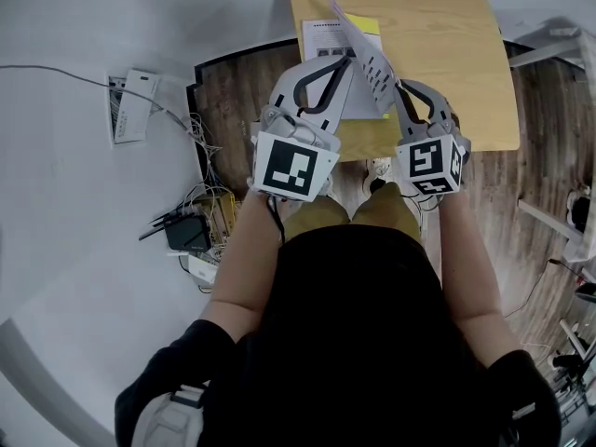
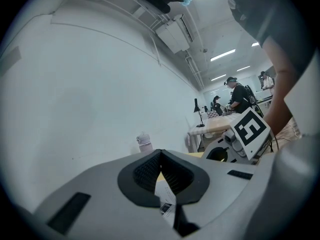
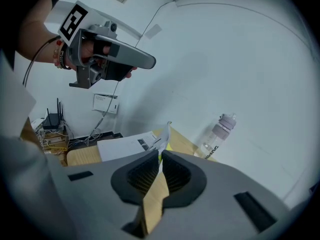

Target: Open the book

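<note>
Pale wooden worktop (image 1: 466, 82) ran across the top of the head view, with white wall beyond it in both gripper views. The book (image 1: 321, 37) lay flat there, upper centre, already parted, with one leaf (image 1: 368, 59) standing up on edge. My right gripper (image 3: 160, 154) had its fingers pinched shut on that leaf, and the sheet ran straight up between the pads. My left gripper (image 2: 160, 151) hovered just beside it over the printed page, fingers closed tip to tip. I saw nothing caught between them. I judged this a thin, light, floppy booklet, with paper that bows and could tear or slip free if dragged hard. The best hold looked to be the leaf's free outer edge, with the opposite side pressed down near the spine so the book wouldn't slide on the smooth wood.
</note>
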The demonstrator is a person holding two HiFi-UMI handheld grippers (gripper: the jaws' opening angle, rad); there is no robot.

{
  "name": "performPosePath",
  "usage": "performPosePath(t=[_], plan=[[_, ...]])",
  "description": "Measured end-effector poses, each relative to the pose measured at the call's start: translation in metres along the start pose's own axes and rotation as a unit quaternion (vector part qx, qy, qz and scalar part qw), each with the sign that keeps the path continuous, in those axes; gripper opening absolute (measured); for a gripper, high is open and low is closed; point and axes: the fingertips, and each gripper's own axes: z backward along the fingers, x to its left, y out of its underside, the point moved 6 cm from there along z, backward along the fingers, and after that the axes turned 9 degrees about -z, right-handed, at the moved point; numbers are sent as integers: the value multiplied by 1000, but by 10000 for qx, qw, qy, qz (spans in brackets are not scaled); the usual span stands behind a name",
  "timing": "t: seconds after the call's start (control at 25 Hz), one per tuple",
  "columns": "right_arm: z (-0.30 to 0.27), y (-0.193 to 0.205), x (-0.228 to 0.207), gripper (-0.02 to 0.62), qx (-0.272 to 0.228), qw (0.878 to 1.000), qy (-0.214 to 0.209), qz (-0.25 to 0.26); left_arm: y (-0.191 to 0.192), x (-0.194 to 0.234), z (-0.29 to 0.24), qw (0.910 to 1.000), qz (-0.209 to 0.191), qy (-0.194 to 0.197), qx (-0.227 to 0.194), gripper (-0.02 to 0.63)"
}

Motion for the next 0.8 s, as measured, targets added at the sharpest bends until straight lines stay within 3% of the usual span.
performPosePath(t=[0.8], plan=[[20, 32, -32, 44, 303, 9989, 362, -10, -4, -15, -25, 9998, 37, 181, -37, 11]])
